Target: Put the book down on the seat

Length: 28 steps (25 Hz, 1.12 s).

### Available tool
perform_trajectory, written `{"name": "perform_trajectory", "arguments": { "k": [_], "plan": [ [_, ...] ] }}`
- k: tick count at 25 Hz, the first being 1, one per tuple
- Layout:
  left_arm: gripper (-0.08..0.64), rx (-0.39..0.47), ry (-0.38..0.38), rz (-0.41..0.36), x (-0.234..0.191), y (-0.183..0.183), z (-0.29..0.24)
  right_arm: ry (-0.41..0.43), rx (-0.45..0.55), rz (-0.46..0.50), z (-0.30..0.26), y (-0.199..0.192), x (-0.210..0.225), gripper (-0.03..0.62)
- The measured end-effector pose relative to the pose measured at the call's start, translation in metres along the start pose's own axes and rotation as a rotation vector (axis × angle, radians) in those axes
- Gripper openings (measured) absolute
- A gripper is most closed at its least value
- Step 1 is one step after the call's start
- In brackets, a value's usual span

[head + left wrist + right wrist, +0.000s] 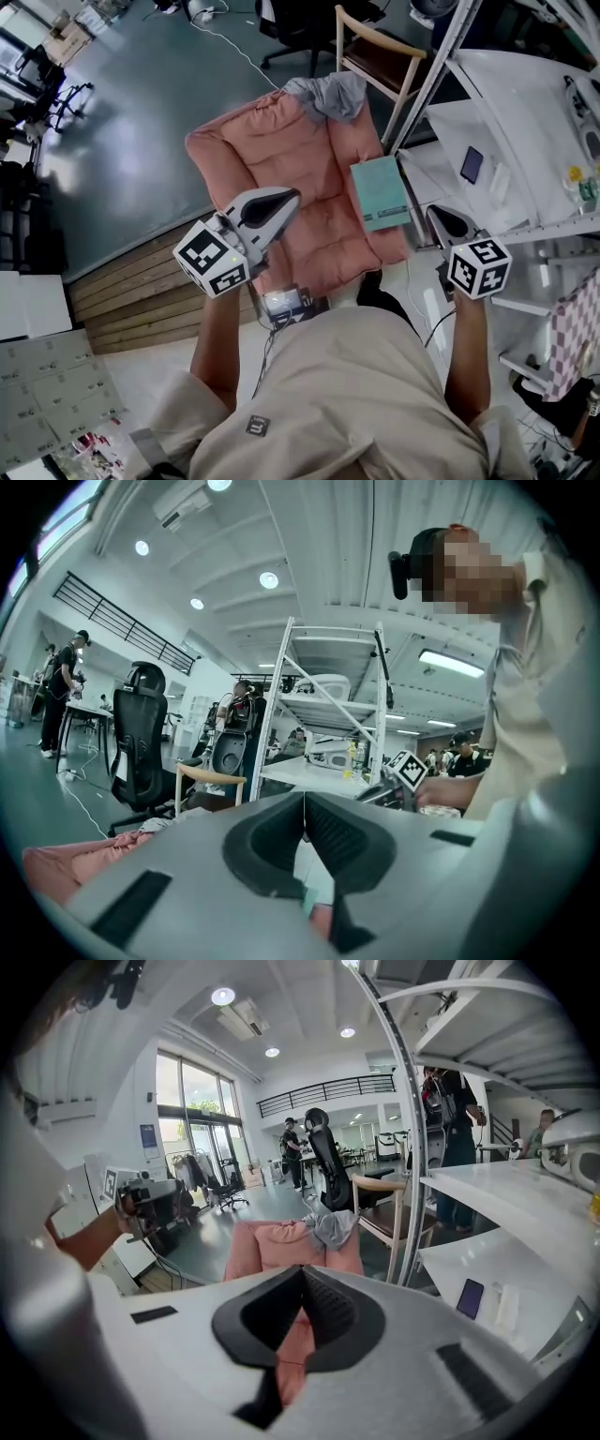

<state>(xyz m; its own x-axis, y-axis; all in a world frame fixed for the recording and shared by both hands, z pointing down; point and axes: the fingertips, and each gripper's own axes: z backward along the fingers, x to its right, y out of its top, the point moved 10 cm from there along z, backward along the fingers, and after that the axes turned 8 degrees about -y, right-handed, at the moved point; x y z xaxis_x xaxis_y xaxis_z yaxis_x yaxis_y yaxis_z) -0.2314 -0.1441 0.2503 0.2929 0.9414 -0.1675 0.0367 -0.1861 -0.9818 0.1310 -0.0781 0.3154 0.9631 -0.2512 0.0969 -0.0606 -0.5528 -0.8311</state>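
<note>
Book [380,192] down: the pink cushioned seat [281,178] carries it flat along its right edge, below a bunched grey cloth [328,94]. The left gripper [292,197] hangs over the seat's near part, the right gripper [434,214] just off its right side. Both sets of jaws are clenched, empty, clear of the book.

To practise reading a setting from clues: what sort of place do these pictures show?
Probably an open-plan lab or workshop office: a black office chair on a wide bare floor, a white metal rack of shelves, and tall windows along one wall.
</note>
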Motion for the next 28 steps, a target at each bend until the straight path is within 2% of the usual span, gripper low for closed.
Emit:
{"name": "perform_trajectory", "arguments": {
  "k": [7, 17, 22, 28],
  "plan": [
    [0.011, 0.007, 0.009, 0.013, 0.012, -0.002, 0.007, 0.030, -0.012, -0.004, 0.011, -0.006, -0.006, -0.008],
    [0.012, 0.016, 0.008, 0.055, 0.014, -0.009, 0.000, 0.045, -0.007, 0.061, 0.015, -0.010, -0.015, -0.009],
    [0.012, 0.015, -0.046, 0.090, 0.019, -0.032, -0.019, 0.063, -0.021, 0.045, 0.013, -0.020, -0.017, -0.009],
    [0.012, -0.044, -0.117, 0.150, 0.034, -0.054, -0.046, 0.095, -0.043, 0.022, 0.006, -0.030, -0.020, -0.009]
  ]
}}
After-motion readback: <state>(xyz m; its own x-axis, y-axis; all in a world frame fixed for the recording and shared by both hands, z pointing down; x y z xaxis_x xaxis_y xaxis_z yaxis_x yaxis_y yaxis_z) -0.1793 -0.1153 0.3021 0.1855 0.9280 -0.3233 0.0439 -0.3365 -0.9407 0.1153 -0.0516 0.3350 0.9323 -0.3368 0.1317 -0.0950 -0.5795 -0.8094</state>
